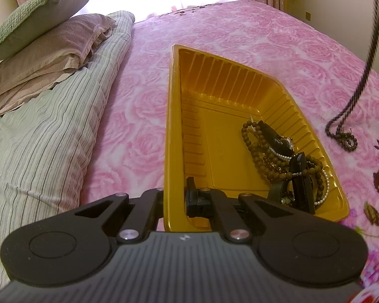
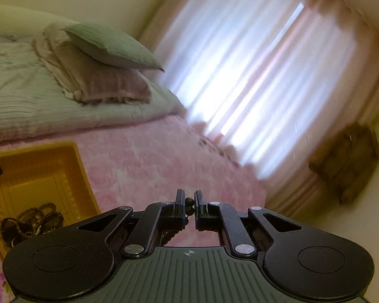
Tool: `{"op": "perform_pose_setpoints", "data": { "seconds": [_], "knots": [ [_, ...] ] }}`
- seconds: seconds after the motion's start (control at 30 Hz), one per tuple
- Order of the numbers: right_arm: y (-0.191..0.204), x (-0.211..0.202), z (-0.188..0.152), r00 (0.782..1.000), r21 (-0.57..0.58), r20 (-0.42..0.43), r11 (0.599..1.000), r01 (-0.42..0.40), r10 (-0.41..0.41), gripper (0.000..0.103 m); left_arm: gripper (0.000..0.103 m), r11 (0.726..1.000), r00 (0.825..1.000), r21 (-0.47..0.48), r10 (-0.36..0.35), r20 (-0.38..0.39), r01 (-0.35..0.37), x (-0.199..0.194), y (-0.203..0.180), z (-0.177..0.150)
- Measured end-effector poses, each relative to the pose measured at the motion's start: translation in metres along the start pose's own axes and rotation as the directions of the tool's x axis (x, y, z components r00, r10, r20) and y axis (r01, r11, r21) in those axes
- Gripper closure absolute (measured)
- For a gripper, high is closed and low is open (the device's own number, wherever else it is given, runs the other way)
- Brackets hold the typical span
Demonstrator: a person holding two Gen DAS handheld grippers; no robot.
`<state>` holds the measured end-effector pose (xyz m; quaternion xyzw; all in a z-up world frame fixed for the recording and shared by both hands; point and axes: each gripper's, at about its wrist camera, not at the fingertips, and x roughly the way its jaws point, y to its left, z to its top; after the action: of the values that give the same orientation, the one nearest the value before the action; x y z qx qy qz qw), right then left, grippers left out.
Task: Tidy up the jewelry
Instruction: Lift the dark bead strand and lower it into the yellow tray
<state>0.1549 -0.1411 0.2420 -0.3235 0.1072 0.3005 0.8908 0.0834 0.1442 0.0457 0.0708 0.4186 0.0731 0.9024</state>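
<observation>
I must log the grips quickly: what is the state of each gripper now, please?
Left gripper: shut on the near wall of the yellow tray.
Right gripper: shut on the dark bead string, which hangs from it.

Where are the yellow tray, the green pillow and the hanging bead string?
yellow tray (image 1: 230, 75): left wrist view, far ribbed wall.
green pillow (image 2: 113, 46): right wrist view, its top face.
bead string (image 1: 363, 75): left wrist view, hanging strand above the bedspread.
</observation>
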Motion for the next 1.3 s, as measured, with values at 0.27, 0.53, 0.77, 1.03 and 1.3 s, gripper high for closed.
{"op": "perform_pose_setpoints", "data": {
  "seconds": [0.27,0.53,0.77,1.03,1.3],
  "knots": [
    [-0.003,-0.005,0.071,0.994,-0.113,0.110,0.993,-0.014,0.026,0.096,0.100,1.000,1.000,-0.001,-0.012,-0.007,0.012,0.002,0.003,0.000],
    [0.008,0.002,0.123,0.980,-0.187,0.183,0.981,-0.045,0.080,0.096,0.100,1.000,1.000,-0.004,-0.023,-0.013,0.023,0.004,0.006,0.001],
    [0.029,0.030,0.136,0.975,-0.209,0.160,0.971,-0.119,0.154,0.096,0.100,1.000,0.999,-0.011,-0.029,-0.014,0.029,0.006,0.008,0.000],
    [0.071,0.079,0.129,0.971,-0.264,0.066,0.943,-0.204,0.229,0.096,0.100,0.999,0.999,-0.014,-0.033,-0.022,0.032,0.008,0.009,0.000],
    [0.115,0.120,0.108,0.946,-0.314,-0.045,0.894,-0.319,0.322,0.096,0.100,0.999,0.998,-0.021,-0.042,-0.037,0.041,0.011,0.012,0.000]
  ]
}}
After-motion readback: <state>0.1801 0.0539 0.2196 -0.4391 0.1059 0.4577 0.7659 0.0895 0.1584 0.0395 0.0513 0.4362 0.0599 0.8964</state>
